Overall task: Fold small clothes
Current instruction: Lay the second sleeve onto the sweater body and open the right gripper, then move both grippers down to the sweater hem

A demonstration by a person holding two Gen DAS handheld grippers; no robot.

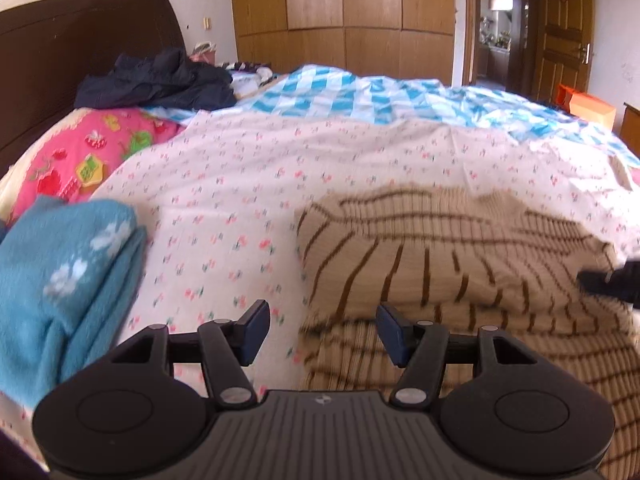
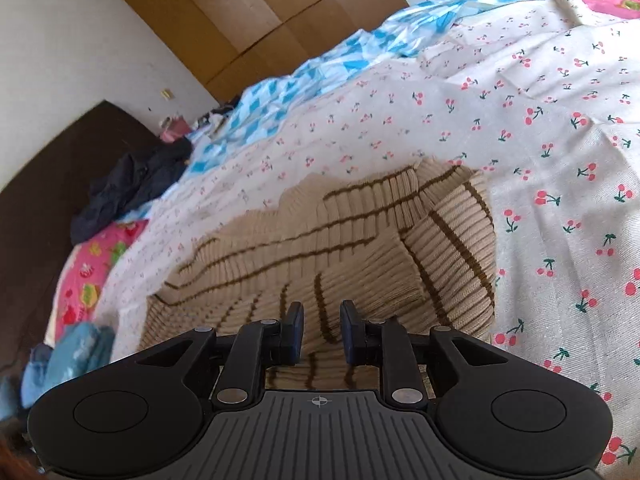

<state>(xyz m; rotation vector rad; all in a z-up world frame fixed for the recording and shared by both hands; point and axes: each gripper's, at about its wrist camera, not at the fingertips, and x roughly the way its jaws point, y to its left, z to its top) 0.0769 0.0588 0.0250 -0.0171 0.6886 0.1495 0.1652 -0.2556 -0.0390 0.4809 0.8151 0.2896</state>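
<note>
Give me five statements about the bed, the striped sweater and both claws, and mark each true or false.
1. The left claw is open and holds nothing. True.
2. The beige striped sweater lies on the cherry-print sheet. True.
3. The sweater's stripes are red. False: they are brown.
4. A blue fleece garment lies to the left of the sweater in the left wrist view. True.
5. The right claw is clamped fully shut. False: a gap shows between its fingers, with the sweater visible through it.
</note>
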